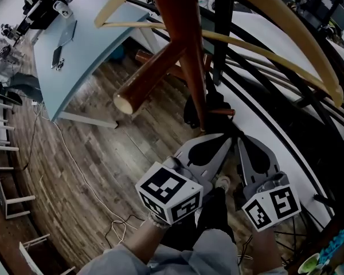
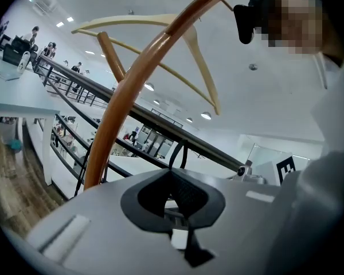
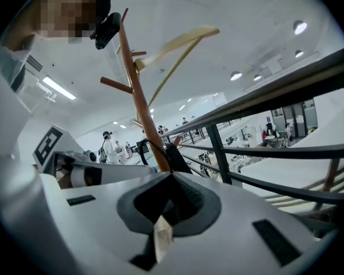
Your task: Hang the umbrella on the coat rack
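The black umbrella [image 1: 209, 110] hangs low on the coat rack [image 1: 186, 50], tight against the reddish-brown pole beside a short peg. A pale wooden hanger [image 1: 286, 33] rides on the rack's upper pegs. The left gripper [image 1: 221, 137] and the right gripper [image 1: 241, 141] both point at the umbrella from just below it, side by side. Each has its jaws pressed together, and I cannot tell whether either pinches any of the umbrella's black fabric at its tips.
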`<state>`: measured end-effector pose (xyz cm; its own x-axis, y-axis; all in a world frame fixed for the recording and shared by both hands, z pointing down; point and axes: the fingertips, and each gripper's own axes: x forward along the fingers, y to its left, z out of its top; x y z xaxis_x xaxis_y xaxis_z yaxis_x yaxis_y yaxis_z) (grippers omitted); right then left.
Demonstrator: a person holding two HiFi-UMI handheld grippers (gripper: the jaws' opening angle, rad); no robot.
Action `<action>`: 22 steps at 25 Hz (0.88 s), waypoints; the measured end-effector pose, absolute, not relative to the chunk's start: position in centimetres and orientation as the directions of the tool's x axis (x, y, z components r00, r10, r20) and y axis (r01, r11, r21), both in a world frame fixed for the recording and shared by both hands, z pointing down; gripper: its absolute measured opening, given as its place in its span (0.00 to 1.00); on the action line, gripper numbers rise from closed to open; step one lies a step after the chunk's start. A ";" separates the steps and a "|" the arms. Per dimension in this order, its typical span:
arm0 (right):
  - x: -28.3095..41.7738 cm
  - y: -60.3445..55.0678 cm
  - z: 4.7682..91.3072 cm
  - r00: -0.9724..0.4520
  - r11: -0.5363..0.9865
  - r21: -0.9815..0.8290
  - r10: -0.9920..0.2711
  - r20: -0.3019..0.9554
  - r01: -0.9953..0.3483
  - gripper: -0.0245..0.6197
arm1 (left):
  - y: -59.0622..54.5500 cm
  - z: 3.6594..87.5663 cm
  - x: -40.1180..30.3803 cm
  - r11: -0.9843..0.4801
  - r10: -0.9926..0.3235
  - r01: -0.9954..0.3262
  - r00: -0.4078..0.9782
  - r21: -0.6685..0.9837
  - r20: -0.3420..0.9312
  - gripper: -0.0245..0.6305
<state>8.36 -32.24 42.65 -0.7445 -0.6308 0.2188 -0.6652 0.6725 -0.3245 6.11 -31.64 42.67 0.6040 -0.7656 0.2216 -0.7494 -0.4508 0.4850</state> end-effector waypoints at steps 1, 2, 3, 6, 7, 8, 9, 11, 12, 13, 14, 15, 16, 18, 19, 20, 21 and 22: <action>8.4 -32.4 43.0 -0.745 0.674 -0.323 -0.628 0.223 -0.665 0.04 | -31.8 43.0 6.1 -0.443 -0.768 -0.752 0.600 0.488 0.226 0.04; 8.5 -32.7 43.4 -0.745 0.674 -0.321 -0.627 0.227 -0.665 0.04 | -32.0 43.4 6.2 -0.437 -0.769 -0.754 0.596 0.491 0.231 0.04; 8.6 -32.9 43.7 -0.744 0.674 -0.320 -0.627 0.231 -0.666 0.04 | -32.1 43.7 6.2 -0.431 -0.770 -0.756 0.593 0.493 0.235 0.04; 8.8 -33.8 44.8 -0.744 0.673 -0.319 -0.623 0.241 -0.667 0.04 | -32.6 44.8 6.3 -0.421 -0.770 -0.761 0.587 0.494 0.249 0.04; 8.7 -34.0 45.1 -0.746 0.676 -0.318 -0.619 0.245 -0.665 0.04 | -32.8 45.2 6.4 -0.418 -0.769 -0.762 0.586 0.494 0.253 0.04; 8.6 -34.2 45.5 -0.749 0.680 -0.316 -0.613 0.250 -0.662 0.04 | -33.0 45.5 6.4 -0.416 -0.770 -0.764 0.584 0.493 0.257 0.04; 8.5 -34.3 45.8 -0.752 0.683 -0.315 -0.609 0.254 -0.659 0.04 | -33.2 45.8 6.4 -0.413 -0.770 -0.767 0.582 0.491 0.262 0.04; 8.5 -34.5 46.3 -0.753 0.685 -0.313 -0.604 0.260 -0.658 0.04 | -33.4 46.3 6.5 -0.407 -0.772 -0.773 0.576 0.486 0.269 0.04; 8.6 -34.6 46.5 -0.752 0.685 -0.312 -0.604 0.262 -0.659 0.04 | -33.5 46.6 6.5 -0.404 -0.773 -0.776 0.573 0.485 0.272 0.04; 8.6 -34.9 46.8 -0.751 0.683 -0.312 -0.605 0.264 -0.660 0.04 | -33.7 46.8 6.5 -0.401 -0.774 -0.777 0.571 0.484 0.275 0.04; 8.7 -35.2 47.0 -0.750 0.682 -0.311 -0.606 0.267 -0.662 0.04 | -33.9 47.1 6.6 -0.398 -0.774 -0.779 0.569 0.484 0.279 0.04; 8.8 -35.4 47.3 -0.748 0.680 -0.312 -0.606 0.270 -0.664 0.04 | -34.1 47.3 6.7 -0.396 -0.774 -0.782 0.566 0.482 0.283 0.04; 8.8 -35.7 47.5 -0.746 0.678 -0.312 -0.607 0.274 -0.665 0.04 | -34.3 47.5 6.7 -0.392 -0.774 -0.784 0.564 0.480 0.289 0.04; 8.8 -36.1 48.1 -0.745 0.675 -0.314 -0.605 0.281 -0.667 0.04 | -34.6 48.0 6.7 -0.383 -0.775 -0.790 0.557 0.479 0.299 0.04; 8.8 -36.3 48.3 -0.745 0.675 -0.315 -0.603 0.285 -0.667 0.04 | -34.7 48.2 6.7 -0.377 -0.776 -0.791 0.554 0.481 0.303 0.04; 8.8 -36.5 48.6 -0.745 0.675 -0.315 -0.601 0.289 -0.667 0.04 | -34.9 48.5 6.7 -0.371 -0.777 -0.792 0.551 0.485 0.305 0.04; 8.8 -36.6 48.8 -0.745 0.675 -0.316 -0.600 0.292 -0.667 0.04 | -35.1 48.7 6.7 -0.365 -0.778 -0.793 0.548 0.488 0.308 0.04; 8.8 -36.8 49.1 -0.746 0.675 -0.318 -0.598 0.294 -0.666 0.04 | -35.2 49.0 6.7 -0.359 -0.778 -0.793 0.545 0.493 0.311 0.04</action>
<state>8.78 -36.76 49.12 -0.7460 -0.5975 0.2940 -0.6659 0.6748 -0.3183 6.66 -35.19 49.00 0.5454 -0.7785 0.3106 -0.7927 -0.3589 0.4927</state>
